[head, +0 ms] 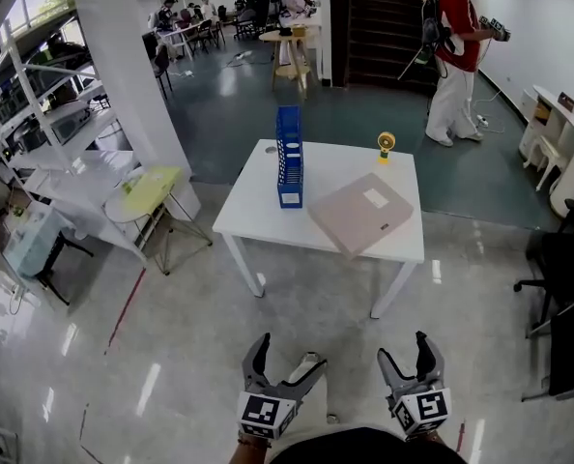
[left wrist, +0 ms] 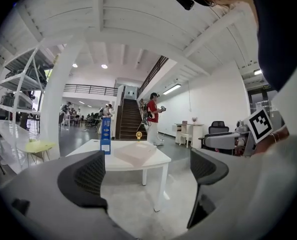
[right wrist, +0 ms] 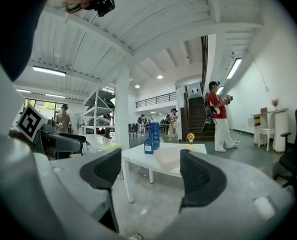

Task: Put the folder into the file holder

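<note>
A pale pink folder [head: 361, 213] lies flat on the white table [head: 258, 216], toward its near right side. The blue file holder [head: 289, 156] stands upright at the table's left. Both show small in the left gripper view, folder [left wrist: 136, 152] and holder [left wrist: 106, 135], and in the right gripper view, folder [right wrist: 169, 159] and holder [right wrist: 152, 138]. My left gripper [head: 287, 358] and right gripper [head: 403, 351] hover over the floor, well short of the table. Each is open with nothing between its fingers.
A small yellow fan [head: 386, 144] stands at the table's far edge. A person in a red top [head: 454, 56] stands beyond the table on the right. Shelving and a round side table [head: 144, 193] are on the left, a black office chair [head: 560, 259] on the right.
</note>
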The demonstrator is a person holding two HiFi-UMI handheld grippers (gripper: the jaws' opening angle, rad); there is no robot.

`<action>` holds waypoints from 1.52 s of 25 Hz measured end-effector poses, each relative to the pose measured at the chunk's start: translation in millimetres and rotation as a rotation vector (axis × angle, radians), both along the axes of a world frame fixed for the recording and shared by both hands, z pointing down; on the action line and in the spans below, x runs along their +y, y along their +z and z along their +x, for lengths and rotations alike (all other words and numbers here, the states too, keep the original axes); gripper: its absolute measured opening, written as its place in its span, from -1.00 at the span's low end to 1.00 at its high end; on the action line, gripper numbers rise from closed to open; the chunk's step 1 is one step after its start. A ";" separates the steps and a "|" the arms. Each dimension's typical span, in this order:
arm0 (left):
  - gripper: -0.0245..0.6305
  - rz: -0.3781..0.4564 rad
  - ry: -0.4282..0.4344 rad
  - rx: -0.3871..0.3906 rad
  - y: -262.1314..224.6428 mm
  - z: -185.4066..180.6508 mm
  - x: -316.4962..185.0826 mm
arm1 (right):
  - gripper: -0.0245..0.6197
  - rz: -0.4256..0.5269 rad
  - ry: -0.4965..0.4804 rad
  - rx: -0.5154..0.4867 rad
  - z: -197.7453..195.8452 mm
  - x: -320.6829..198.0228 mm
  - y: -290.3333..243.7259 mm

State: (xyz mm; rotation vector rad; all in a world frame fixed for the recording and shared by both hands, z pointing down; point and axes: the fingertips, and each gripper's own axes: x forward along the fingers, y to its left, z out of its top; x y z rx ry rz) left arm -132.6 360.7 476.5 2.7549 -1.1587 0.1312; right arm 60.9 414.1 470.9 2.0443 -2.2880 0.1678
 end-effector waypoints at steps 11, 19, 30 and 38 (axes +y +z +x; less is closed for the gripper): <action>0.78 0.019 0.043 -0.021 -4.1 22.5 -116.0 | 0.38 0.007 0.022 0.001 10.8 -116.5 -8.5; 0.78 0.049 0.058 -0.094 -1.2 26.4 -200.8 | 0.39 -0.009 0.045 -0.032 21.3 -194.4 -7.1; 0.78 -0.025 0.209 -0.064 19.4 60.1 -277.7 | 0.40 -0.035 0.096 -0.093 32.0 -288.8 7.8; 0.78 -0.049 0.195 -0.006 23.1 63.7 -313.1 | 0.40 -0.049 0.101 -0.071 57.2 -329.6 19.2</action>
